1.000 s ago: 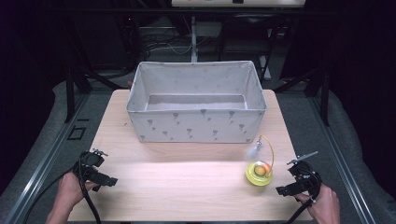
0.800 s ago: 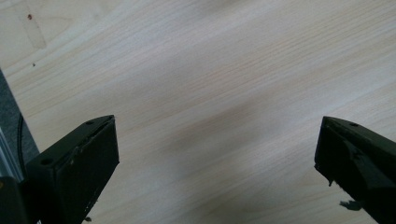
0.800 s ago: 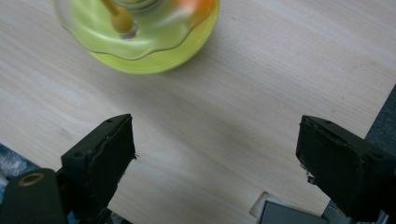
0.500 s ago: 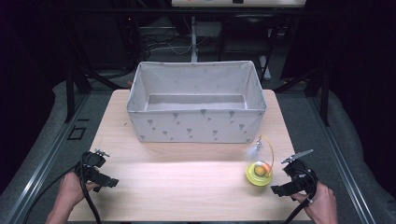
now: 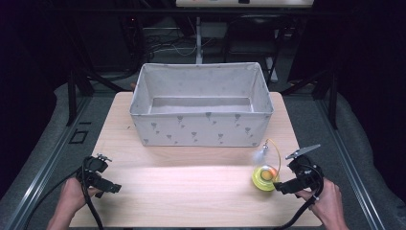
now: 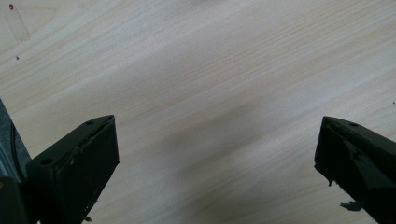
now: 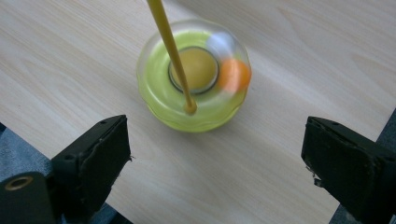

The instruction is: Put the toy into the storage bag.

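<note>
Near the table's (image 5: 191, 191) front right corner, a yellow-green toy (image 5: 265, 177) is lying flat on the wood, a round, squat, see-through disc with a yellow centre and an orange patch on one side. Being round, it is showing no long axis of its own; its thin yellow loop (image 5: 275, 151) is arching up from it and leaning away from me toward the bin, ending at a pale blurred tip. I am seeing no brand, label or writing on it that can be read.

I am holding my right gripper (image 5: 287, 186) just right of the toy, pointing at it, with the jaws spread wide and nothing between them. In the right gripper view the toy (image 7: 194, 77) is sitting ahead of the gap, apart from both jaws, with the loop (image 7: 170, 46) crossing over its centre.

Behind the toy, the grey fabric bin (image 5: 201, 129) is standing across the middle of the table, printed with small dark shapes.

I am holding my left gripper (image 5: 112, 188) near the front left corner, well apart from the toy, its jaws also wide open over bare wood (image 6: 210, 93) and gripping nothing.
</note>
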A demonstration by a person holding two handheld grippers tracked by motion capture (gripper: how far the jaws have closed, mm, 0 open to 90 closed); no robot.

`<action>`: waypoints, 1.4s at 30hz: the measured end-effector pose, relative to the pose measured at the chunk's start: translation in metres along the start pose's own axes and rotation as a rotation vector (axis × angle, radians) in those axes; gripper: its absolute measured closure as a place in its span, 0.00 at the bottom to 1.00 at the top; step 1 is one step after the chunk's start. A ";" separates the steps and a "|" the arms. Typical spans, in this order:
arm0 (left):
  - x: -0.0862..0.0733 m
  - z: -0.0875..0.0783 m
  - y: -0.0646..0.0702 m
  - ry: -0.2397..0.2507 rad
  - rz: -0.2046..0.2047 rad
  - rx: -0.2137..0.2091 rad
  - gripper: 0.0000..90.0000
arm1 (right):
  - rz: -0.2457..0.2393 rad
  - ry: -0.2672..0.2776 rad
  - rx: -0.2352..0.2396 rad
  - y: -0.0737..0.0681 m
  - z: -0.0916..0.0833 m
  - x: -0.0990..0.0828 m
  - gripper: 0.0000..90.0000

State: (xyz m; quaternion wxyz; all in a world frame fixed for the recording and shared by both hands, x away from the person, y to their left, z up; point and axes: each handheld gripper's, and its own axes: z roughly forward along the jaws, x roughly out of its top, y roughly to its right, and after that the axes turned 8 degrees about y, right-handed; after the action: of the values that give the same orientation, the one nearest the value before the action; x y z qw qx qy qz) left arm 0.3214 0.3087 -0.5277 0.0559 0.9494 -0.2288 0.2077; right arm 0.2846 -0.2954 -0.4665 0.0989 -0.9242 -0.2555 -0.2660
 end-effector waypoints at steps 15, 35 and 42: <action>0.001 0.000 0.000 0.005 0.000 -0.001 0.00 | -0.030 0.036 0.056 -0.004 -0.006 0.030 0.14; 0.001 -0.001 -0.001 0.009 -0.007 0.003 0.00 | -0.133 -0.062 0.033 -0.012 -0.027 0.051 0.75; 0.001 -0.001 -0.001 0.006 -0.005 0.004 0.00 | -0.147 -0.057 0.038 -0.015 -0.030 0.056 0.82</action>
State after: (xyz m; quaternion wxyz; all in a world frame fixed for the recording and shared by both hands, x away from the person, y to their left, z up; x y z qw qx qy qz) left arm 0.3221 0.3097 -0.5260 0.0552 0.9495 -0.2256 0.2108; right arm 0.3042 -0.2694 -0.4100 0.0895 -0.9080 -0.3305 -0.2413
